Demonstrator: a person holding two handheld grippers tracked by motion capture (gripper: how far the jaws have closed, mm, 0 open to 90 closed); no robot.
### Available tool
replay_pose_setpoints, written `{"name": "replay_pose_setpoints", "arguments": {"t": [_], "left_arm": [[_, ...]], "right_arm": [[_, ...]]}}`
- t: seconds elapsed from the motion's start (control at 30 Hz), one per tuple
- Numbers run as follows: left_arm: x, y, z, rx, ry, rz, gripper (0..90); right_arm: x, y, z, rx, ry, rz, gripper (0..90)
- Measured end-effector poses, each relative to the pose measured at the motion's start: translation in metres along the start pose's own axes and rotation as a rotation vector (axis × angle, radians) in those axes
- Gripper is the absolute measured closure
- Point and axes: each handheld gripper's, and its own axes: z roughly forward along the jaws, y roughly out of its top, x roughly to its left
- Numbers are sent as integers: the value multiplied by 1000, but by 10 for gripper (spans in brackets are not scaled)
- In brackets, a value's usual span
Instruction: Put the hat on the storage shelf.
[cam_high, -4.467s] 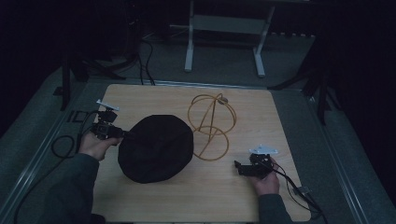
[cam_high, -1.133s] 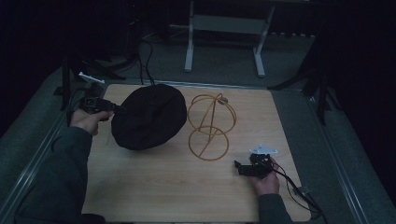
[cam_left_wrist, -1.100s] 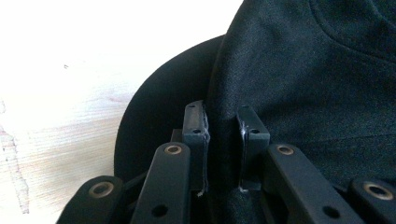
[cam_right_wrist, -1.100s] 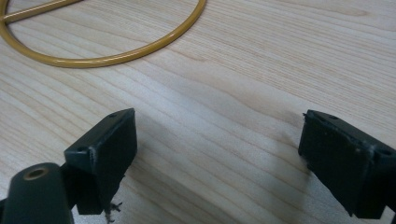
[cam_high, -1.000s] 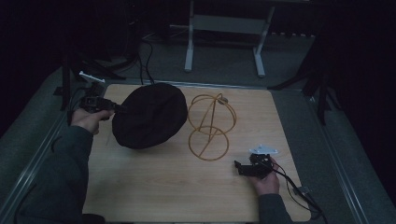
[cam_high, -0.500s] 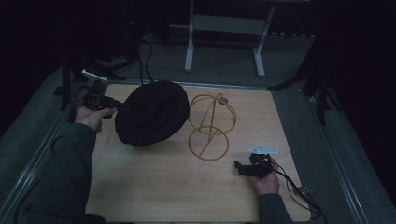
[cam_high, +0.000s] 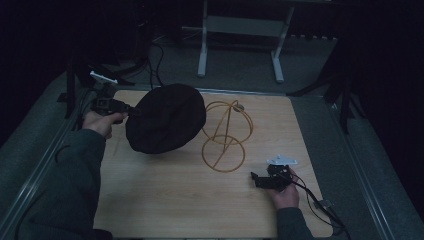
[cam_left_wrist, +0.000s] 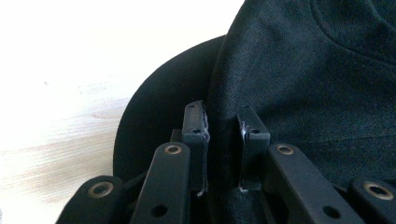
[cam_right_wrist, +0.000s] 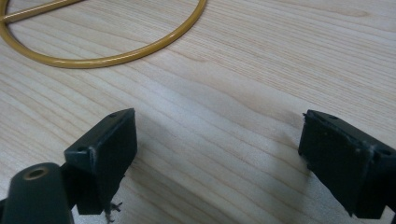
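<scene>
The left gripper (cam_high: 119, 106) has its jaws clamped on the brim of the round black fabric hat (cam_high: 166, 125), held tilted above the left rear of the pale wooden table (cam_high: 150, 200). The hat's far edge overlaps the gold wire hat stand (cam_high: 223, 136) at centre. The right gripper (cam_right_wrist: 219, 158), jaws wide apart, rests near the front right edge beside the stand's base ring; the front left tabletop lies bare.
</scene>
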Motion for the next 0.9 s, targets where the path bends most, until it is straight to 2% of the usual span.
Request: {"name": "replay_pose_setpoints", "arguments": {"t": [0.17, 0.2, 0.3, 0.67, 0.9], "left_arm": [[-2, 2, 1, -3, 0, -5, 772], [-4, 4, 1, -3, 13, -2, 772], [-7, 7, 0, -5, 19, -2, 771], [-16, 16, -2, -24, 13, -3, 771], [-20, 19, 2, -23, 9, -6, 770]], "right_arm": [[0, 0, 0, 0, 0, 0, 115], [0, 0, 0, 0, 0, 0, 115], [0, 0, 0, 0, 0, 1, 115], [0, 0, 0, 1, 0, 2, 115], [0, 0, 0, 1, 0, 1, 115]]}}
